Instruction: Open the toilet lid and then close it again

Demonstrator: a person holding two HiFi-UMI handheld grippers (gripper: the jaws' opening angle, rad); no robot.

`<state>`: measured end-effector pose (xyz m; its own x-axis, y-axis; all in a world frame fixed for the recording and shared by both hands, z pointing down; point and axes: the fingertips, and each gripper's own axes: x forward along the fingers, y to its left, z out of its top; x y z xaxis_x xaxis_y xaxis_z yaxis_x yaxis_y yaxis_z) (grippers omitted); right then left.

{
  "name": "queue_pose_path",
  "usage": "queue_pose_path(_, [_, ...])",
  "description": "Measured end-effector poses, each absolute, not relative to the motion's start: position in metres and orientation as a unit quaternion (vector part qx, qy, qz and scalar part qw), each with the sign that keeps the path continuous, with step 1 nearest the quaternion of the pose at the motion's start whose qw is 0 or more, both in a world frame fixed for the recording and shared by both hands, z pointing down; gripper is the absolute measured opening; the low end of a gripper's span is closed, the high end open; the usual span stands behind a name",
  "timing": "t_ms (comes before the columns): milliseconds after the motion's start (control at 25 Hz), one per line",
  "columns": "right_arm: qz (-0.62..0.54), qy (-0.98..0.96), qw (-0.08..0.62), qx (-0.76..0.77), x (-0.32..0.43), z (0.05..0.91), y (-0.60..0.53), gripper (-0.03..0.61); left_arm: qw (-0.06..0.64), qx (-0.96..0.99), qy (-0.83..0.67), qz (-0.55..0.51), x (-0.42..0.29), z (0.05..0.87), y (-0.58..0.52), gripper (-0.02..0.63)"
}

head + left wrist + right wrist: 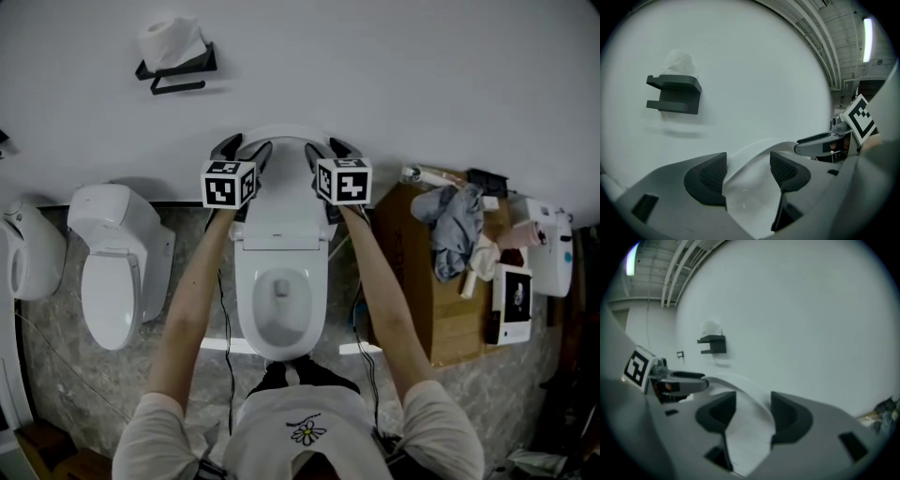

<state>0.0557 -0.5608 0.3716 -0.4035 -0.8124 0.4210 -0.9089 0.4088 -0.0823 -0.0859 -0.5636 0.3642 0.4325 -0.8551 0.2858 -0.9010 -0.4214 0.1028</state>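
Observation:
A white toilet (279,309) stands against the wall, its bowl open below me. Its lid (285,137) is raised nearly upright near the wall. My left gripper (242,152) grips the lid's top edge on the left and my right gripper (330,150) grips it on the right. In the left gripper view the white lid (750,197) fills the gap between the left gripper's (747,161) black pads, and the right gripper (820,140) shows beyond. In the right gripper view the lid (747,437) sits between the right gripper's (753,404) pads, with the left gripper (679,383) to the left.
A second toilet (112,272) with its lid down stands to the left, with another white fixture (28,253) beyond it. A black paper holder (173,58) with a roll hangs on the wall. A wooden cabinet (441,309) with cloth and bottles stands at the right. Cables run on the floor.

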Motion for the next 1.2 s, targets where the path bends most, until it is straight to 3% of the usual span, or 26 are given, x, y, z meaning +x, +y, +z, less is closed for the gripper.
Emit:
queue_pose_path(320, [0.093, -0.829, 0.106, 0.541, 0.064, 0.310, -0.533, 0.238, 0.036, 0.848, -0.524, 0.067, -0.074, 0.299, -0.536, 0.293])
queue_pose_path(520, [0.029, -0.840, 0.072, 0.537, 0.058, 0.255, -0.497, 0.203, -0.006, 0.833, -0.553, 0.028, -0.082, 0.256, -0.504, 0.172])
queue_pose_path(760, [-0.002, -0.830, 0.006, 0.558, 0.068, 0.210, -0.433, 0.099, -0.038, 0.816, -0.576, -0.026, -0.086, 0.213, -0.436, 0.140])
queue_pose_path(920, [0.002, -0.828, -0.018, 0.560, 0.070, 0.208, -0.386, 0.067, -0.062, 0.799, -0.598, -0.019, -0.086, 0.206, -0.388, 0.026])
queue_pose_path(1200, [0.031, -0.823, -0.015, 0.568, 0.063, 0.235, -0.326, 0.034, -0.038, 0.795, -0.603, -0.049, -0.075, 0.216, -0.322, 0.020])
